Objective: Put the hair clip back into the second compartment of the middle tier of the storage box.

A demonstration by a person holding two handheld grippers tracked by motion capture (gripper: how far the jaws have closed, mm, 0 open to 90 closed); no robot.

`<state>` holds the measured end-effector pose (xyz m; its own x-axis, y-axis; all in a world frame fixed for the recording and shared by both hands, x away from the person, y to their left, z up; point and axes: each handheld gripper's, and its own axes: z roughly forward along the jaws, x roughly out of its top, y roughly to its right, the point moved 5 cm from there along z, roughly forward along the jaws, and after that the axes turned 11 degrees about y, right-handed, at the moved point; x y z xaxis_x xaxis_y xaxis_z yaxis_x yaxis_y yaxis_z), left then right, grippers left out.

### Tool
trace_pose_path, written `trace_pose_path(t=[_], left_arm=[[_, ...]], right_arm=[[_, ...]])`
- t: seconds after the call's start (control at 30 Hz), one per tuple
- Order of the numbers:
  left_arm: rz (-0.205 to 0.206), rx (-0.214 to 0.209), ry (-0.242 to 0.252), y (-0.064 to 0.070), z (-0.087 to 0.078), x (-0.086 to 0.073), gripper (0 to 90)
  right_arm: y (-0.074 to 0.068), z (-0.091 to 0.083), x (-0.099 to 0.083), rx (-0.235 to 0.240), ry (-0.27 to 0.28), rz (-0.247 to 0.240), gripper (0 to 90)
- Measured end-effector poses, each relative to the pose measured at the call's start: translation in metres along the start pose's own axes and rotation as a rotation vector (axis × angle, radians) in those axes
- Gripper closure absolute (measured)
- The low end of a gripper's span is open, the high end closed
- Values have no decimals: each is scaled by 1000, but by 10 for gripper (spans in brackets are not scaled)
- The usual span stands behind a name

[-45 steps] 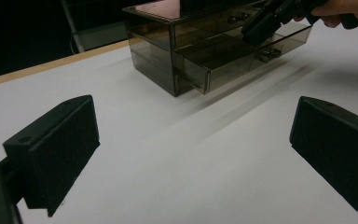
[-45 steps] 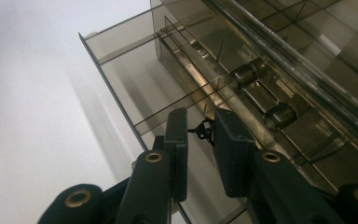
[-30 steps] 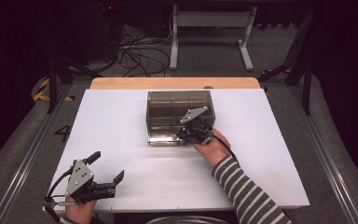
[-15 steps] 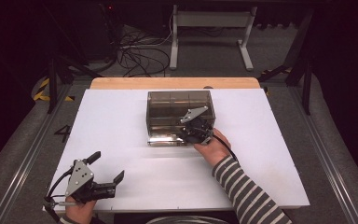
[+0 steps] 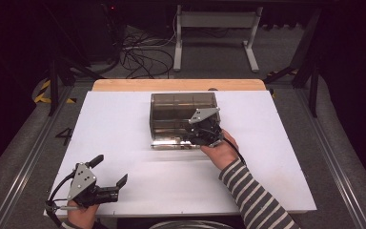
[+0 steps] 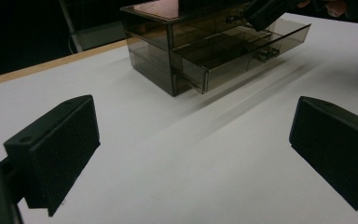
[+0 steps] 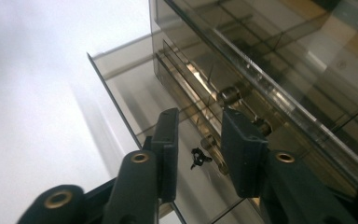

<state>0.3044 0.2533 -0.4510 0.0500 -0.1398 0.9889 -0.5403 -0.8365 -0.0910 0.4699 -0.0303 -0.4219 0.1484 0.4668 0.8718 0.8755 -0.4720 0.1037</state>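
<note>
Surroundings: dark workshop floor with cables lying behind a white worktop (image 5: 124,119).
Drawer cabinet (image 5: 171,102): smoked-plastic unit sitting near the worktop's far edge, its lower drawer (image 6: 242,56) standing partly out.
Right gripper (image 5: 201,135): hovering at the drawer front, jaws parted narrowly, gripping nothing, apparently lining up on a knob (image 7: 230,95).
Left gripper (image 5: 109,171): idling at the near left corner, jaws spread wide, keeping clear.

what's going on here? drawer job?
A person works a smoky clear drawer box on the white table. The right gripper is at the front of a pulled-out drawer, jaws slightly apart beside its knob, nothing clamped. The left gripper rests open at the table's near left edge.
</note>
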Motion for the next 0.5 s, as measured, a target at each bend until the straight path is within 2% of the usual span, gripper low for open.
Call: trace_pose_path(t=[0.17,0.5], left_arm=[[2,2,0,0,-1,0,24],[-2,6,-1,-1,-1,0,23]], right_arm=[[-3,-8,6,10,32,-12,608],[-5,-15,10,13,48,-22,599]])
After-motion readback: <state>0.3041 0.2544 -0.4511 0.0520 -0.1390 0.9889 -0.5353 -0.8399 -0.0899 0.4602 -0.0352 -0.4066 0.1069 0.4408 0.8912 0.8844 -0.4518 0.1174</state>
